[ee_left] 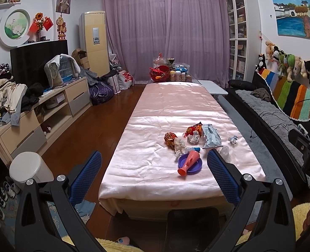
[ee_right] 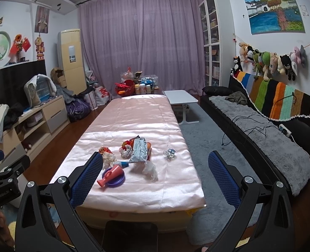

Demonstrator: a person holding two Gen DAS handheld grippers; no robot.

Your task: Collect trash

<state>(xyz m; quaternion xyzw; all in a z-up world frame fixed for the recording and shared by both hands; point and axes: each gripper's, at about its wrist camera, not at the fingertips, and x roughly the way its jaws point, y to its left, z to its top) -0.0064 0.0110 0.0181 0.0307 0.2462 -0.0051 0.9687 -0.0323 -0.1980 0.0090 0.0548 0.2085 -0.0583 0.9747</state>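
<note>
The left gripper [ee_left: 154,171] and right gripper [ee_right: 154,171] are held wide apart, empty. Ahead, crumpled wrappers and tissues [ee_right: 134,151] are scattered on the pink satin-covered table [ee_right: 134,193], behind a purple plastic plate [ee_right: 116,179] bearing a coral funnel [ee_right: 109,176]. Wrapper print cannot be read

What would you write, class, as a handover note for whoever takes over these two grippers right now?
Left gripper: open, empty, held back from the table.
Right gripper: open, empty, also short of the table.
Trash: a pile near the table's front end, with crumpled wrappers, a foil packet, a clear plastic wad and a small foil scrap lying apart to the right.
A pink cup lies tipped on a purple plate in front of the pile.
White bin on the floor, left of the table.
Done: nothing. Left: all of it.
</note>
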